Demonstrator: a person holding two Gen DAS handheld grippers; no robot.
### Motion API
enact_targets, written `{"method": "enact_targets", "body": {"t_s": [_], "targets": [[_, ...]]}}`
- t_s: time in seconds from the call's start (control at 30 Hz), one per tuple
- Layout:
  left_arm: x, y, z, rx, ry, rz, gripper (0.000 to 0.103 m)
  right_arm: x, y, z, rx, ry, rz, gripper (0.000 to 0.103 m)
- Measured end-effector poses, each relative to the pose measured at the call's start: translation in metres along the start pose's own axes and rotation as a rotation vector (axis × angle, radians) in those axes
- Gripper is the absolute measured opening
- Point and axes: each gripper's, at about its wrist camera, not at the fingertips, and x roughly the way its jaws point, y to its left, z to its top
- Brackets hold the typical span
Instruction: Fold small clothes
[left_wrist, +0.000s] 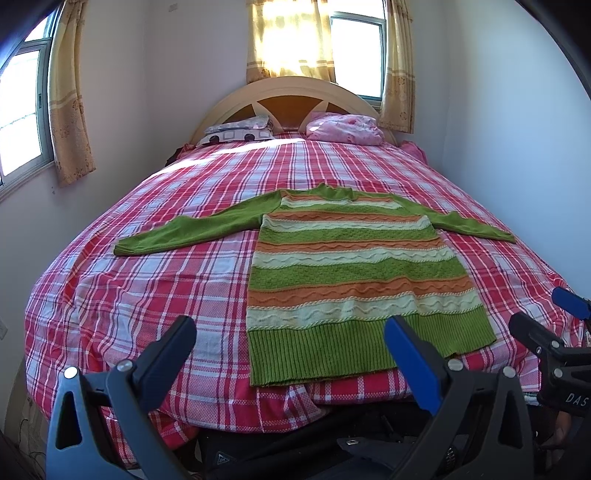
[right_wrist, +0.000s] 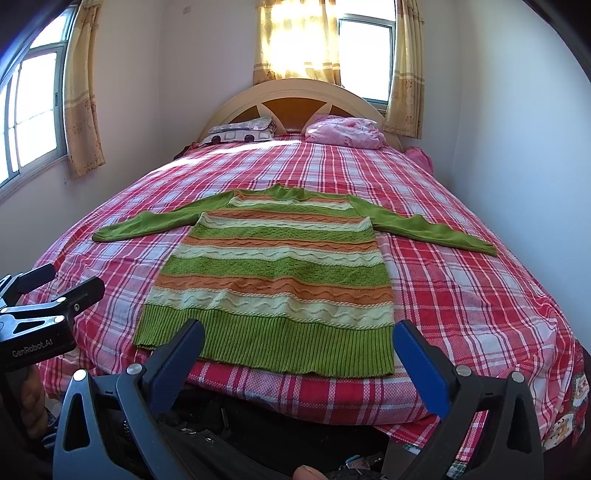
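Observation:
A small knit sweater (left_wrist: 351, 266) (right_wrist: 273, 266), striped green, orange and cream with plain green sleeves, lies flat on the bed. Both sleeves are spread out sideways and the ribbed hem faces me. My left gripper (left_wrist: 291, 332) hangs open just short of the hem's left part, holding nothing. My right gripper (right_wrist: 299, 328) is also open, in front of the hem's middle and right part. In the left wrist view the right gripper (left_wrist: 543, 312) shows at the far right. In the right wrist view the left gripper (right_wrist: 72, 278) shows at the far left.
The bed's red plaid sheet (left_wrist: 147, 277) (right_wrist: 461, 280) spreads wide around the sweater. A patterned pillow (left_wrist: 240, 131) and a pink pillow (left_wrist: 343, 127) lie by the headboard (left_wrist: 288, 92). Walls stand close on both sides. Dark items lie below the bed's near edge.

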Motion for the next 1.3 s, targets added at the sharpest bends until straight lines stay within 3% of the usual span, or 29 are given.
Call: {"method": "enact_targets", "body": {"t_s": [1.3], "targets": [[0.009,-0.004,-0.002,0.009,0.035,-0.015,0.103,0.014,-0.004,0.000,0.016,0.034,0.009,0.102]]}}
